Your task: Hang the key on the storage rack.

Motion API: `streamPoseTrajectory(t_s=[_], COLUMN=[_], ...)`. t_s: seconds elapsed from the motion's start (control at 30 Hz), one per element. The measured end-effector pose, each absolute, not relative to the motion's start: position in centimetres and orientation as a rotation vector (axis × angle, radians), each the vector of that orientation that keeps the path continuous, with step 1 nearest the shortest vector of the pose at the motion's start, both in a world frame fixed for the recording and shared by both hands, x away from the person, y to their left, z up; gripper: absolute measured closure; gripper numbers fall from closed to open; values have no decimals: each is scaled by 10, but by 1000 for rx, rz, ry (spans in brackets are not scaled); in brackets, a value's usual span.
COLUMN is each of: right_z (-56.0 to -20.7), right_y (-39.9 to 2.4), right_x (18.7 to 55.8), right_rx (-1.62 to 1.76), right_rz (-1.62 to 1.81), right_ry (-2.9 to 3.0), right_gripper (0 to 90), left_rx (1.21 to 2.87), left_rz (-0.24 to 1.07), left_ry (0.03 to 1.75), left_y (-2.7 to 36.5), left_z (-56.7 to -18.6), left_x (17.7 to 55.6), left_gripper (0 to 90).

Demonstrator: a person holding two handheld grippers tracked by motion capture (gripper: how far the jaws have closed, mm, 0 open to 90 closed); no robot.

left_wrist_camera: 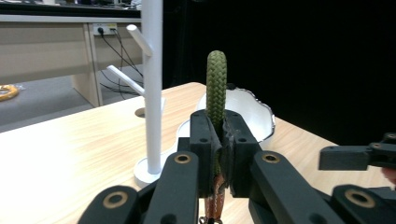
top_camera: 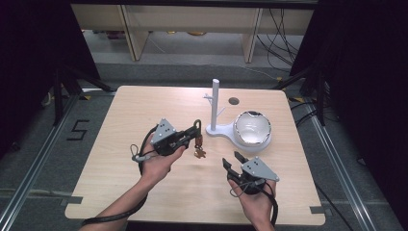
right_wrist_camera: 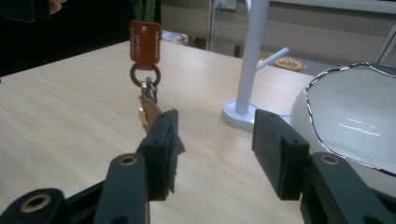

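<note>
A keychain hangs from my left gripper (top_camera: 196, 129): a green braided cord loop (left_wrist_camera: 216, 88), a brown leather tag (right_wrist_camera: 144, 39), a metal ring and keys (right_wrist_camera: 148, 109). The left gripper (left_wrist_camera: 218, 135) is shut on the cord, and the loop sticks up above its pads. In the high view the keychain (top_camera: 198, 147) dangles just above the table. My right gripper (top_camera: 232, 160) stands open in front of the keys with nothing between its pads. In the right gripper view the keys hang just beyond the left pad of that gripper (right_wrist_camera: 215, 144).
A white peg stand (top_camera: 214, 103) rises behind the grippers, with short side pegs on its post (left_wrist_camera: 152, 93). A white bowl (top_camera: 252, 127) sits right of its base. The wooden table (top_camera: 144, 106) has a small round hole (top_camera: 234, 101) near the back.
</note>
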State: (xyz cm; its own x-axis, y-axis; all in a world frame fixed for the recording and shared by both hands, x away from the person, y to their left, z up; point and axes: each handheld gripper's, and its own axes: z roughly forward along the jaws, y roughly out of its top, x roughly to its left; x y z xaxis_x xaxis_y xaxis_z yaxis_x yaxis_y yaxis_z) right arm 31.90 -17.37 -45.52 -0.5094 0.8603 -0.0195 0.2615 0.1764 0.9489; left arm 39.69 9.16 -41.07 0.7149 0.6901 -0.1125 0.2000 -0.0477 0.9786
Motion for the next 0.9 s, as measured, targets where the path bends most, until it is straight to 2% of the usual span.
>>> streamPoseTrajectory(t_s=[0.9], right_z=[-467], right_y=[-200], right_x=[315], right_rx=[1099], right_rz=[1285], right_ry=[1862], right_gripper=[482], left_rx=[1568], left_rz=[561], left_ry=[802], left_y=[108], left_z=[-404], left_x=[417], left_gripper=[833])
